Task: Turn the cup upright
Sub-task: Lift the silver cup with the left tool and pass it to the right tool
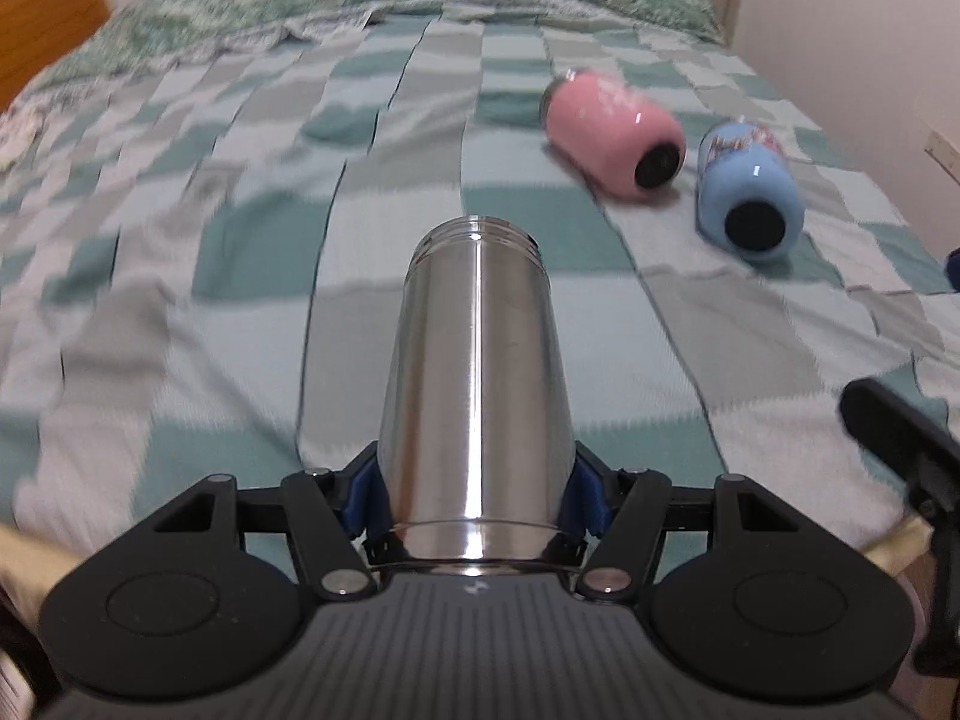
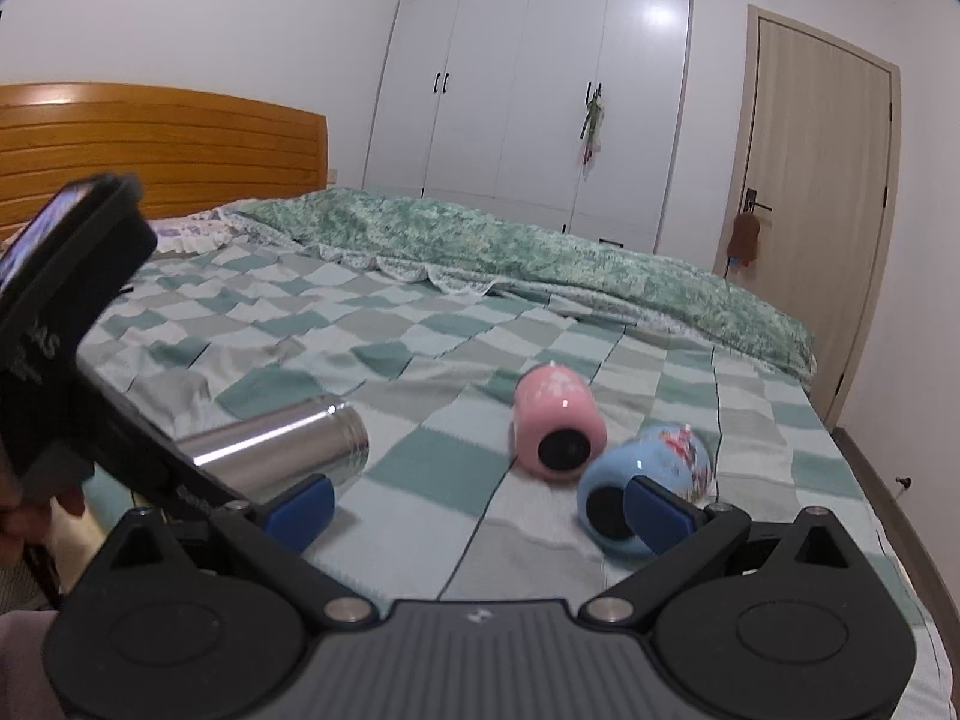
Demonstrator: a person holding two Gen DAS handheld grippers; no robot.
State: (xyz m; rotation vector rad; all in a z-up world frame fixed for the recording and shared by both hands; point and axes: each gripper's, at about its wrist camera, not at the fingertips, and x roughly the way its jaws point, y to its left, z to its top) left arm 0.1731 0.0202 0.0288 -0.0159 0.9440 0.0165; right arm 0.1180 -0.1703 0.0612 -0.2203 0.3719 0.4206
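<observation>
left hand-held gripper [image 1: 474, 498] pinches the steel cup [image 1: 474, 384], seemingly lying; right hand-held gripper [image 2: 480, 507] spread.

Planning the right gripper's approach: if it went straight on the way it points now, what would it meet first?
Probably the checkered bedspread: the open right gripper aims between the steel cup and the pink cup. The blue cup sits by its right finger; depth unclear.
</observation>
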